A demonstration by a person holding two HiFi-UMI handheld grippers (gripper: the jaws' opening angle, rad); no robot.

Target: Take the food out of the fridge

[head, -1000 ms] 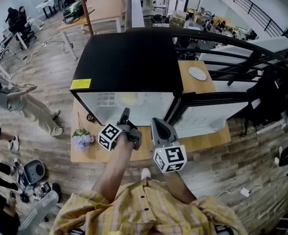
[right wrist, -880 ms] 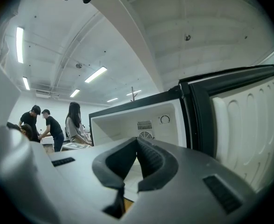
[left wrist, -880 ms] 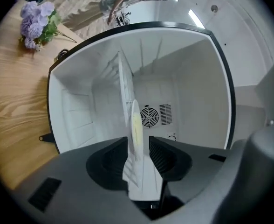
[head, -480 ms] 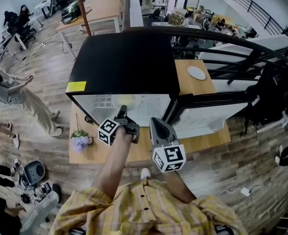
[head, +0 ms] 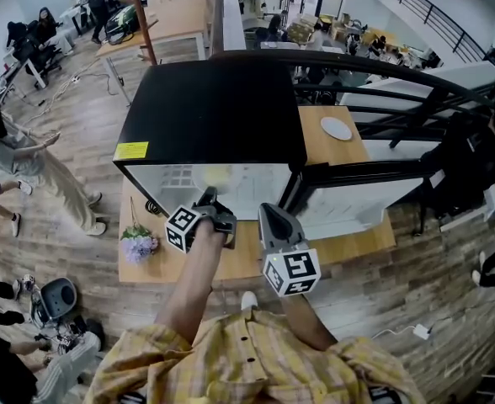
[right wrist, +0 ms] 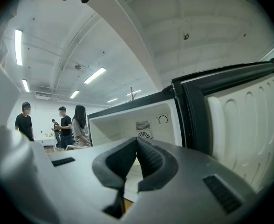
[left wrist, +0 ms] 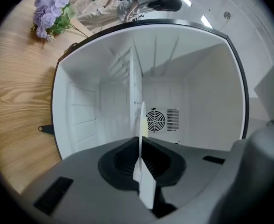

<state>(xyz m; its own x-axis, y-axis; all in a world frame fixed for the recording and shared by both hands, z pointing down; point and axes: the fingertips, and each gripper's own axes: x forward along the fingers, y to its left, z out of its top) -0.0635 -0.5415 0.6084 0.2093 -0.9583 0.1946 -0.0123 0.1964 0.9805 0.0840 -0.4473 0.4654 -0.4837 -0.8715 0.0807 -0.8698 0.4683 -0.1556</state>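
The small black-topped fridge [head: 214, 108] stands on a wooden table [head: 348, 238] with its door [head: 357, 204] swung open to the right. On its white inside lies a pale yellow food item [head: 218, 173] on a thin white plate [left wrist: 140, 120], which shows edge-on in the left gripper view. My left gripper [head: 207, 197] reaches into the opening. Its jaws are closing, with the plate's rim pinched between the pads [left wrist: 148, 158]. My right gripper [head: 268, 213] hangs just outside the opening, shut and with nothing in it [right wrist: 137, 141].
A bunch of purple flowers [head: 140, 242] lies on the table left of the fridge. A small white dish [head: 337, 128] sits on the table behind the door. A black metal frame [head: 416, 99] runs along the right. People [head: 12, 167] walk at the left.
My left gripper has edged slightly left toward the fridge opening and its marker cube has rolled a little. The right gripper has stayed put. People at the left have walked on.
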